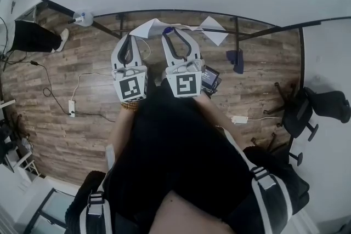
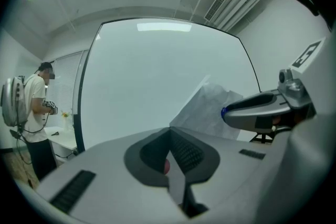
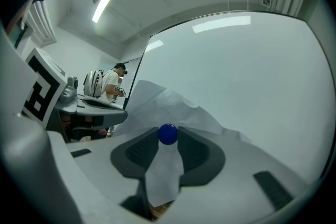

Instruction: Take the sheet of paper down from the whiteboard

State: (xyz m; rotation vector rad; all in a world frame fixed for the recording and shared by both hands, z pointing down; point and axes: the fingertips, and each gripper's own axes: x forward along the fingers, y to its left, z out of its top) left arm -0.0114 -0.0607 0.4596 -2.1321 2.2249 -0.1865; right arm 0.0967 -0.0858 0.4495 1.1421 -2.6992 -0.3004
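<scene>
Left gripper [image 2: 170,132]: jaws closed on an edge of the paper [image 2: 210,110], just off the whiteboard [image 2: 157,76].

Right gripper [image 3: 167,136]: jaws clamped on the blue magnet [image 3: 167,134], with a strip of paper lying in the gap between them.

The paper is crumpled and bulges away from the whiteboard between both tools. I cannot tell whether the magnet touches the whiteboard.

Risks, in my judgement:
- If I pull the grippers apart, the sheet may tear between the two grips.
- If the round magnet slips from the pads, it may drop, or snap onto the whiteboard and pin the sheet.
</scene>
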